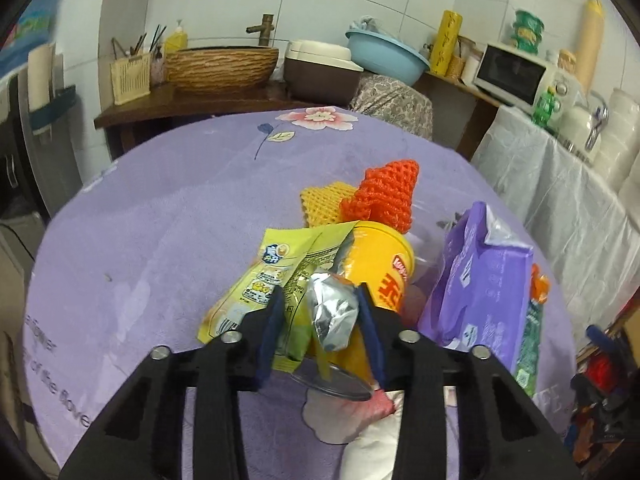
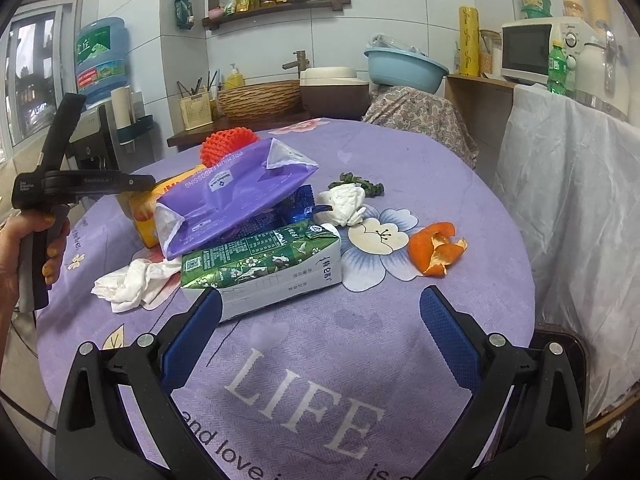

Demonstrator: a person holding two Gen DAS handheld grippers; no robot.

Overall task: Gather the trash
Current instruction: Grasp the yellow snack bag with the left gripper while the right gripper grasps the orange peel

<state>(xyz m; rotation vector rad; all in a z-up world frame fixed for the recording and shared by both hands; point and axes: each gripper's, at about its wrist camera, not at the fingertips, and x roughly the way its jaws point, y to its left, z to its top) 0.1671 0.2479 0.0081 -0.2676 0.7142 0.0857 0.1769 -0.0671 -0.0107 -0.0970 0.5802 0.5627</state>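
Left wrist view: left gripper [image 1: 320, 312] fingers narrowed, clamping yellow-green snack wrapper [image 1: 276, 276] in trash heap on purple tablecloth [image 1: 160, 216]. Right gripper [image 2: 320, 320] fingers wide, holding nothing, just before green carton [image 2: 264, 264].

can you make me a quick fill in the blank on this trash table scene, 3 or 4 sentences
1. The left gripper is shut on a crumpled ____ wrapper.
2. The purple wipes pack lies on top of the ____ carton.
3. The orange peel sits to the ____ of the carton in the right wrist view.
4. The right gripper hovers with its jaws ____.

Missing words: silver foil; green; right; open
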